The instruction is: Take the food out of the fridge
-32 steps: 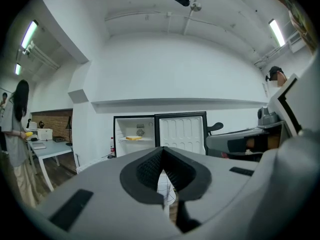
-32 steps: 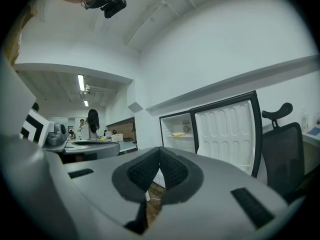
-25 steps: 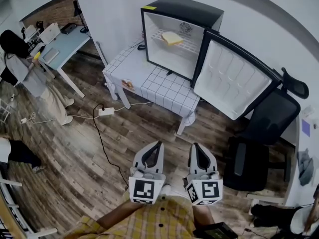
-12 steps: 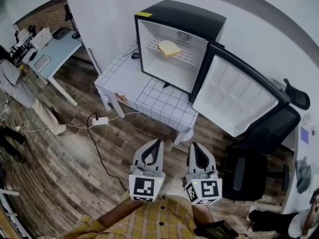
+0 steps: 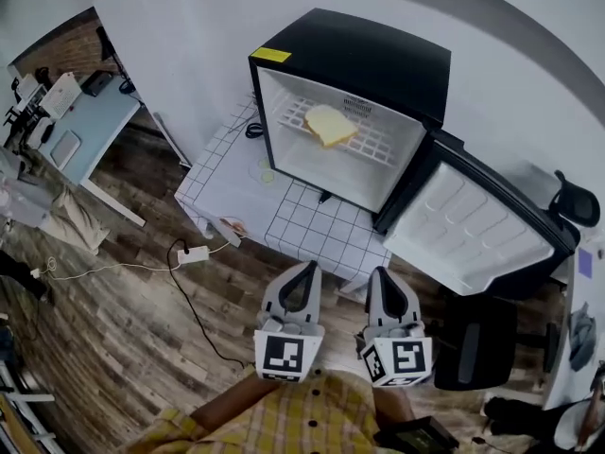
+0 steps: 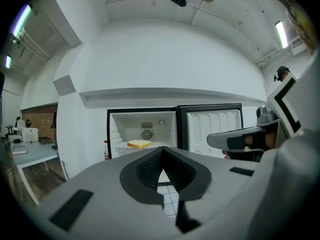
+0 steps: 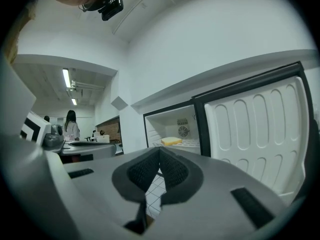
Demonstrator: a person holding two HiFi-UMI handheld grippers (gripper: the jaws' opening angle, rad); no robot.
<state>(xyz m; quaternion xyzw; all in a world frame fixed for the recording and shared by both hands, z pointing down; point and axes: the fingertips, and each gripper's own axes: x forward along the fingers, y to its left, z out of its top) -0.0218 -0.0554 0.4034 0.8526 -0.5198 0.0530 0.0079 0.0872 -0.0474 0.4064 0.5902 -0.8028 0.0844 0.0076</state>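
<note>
While fridge [image 5: 352,57] gapes, bread [image 5: 331,124] rests inside

shirt [image 5: 284,416]: yellow plaid | left tool [image 5: 309,267], right tool [image 5: 379,273]: grey, black pads | marker cubes [image 5: 284,356]: black-white squares

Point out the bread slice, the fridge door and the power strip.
bread slice [image 5: 331,124], head view, middle of its top face.
fridge door [image 5: 477,233], head view, white inner lining.
power strip [image 5: 196,252], head view, middle of its white body.
</note>
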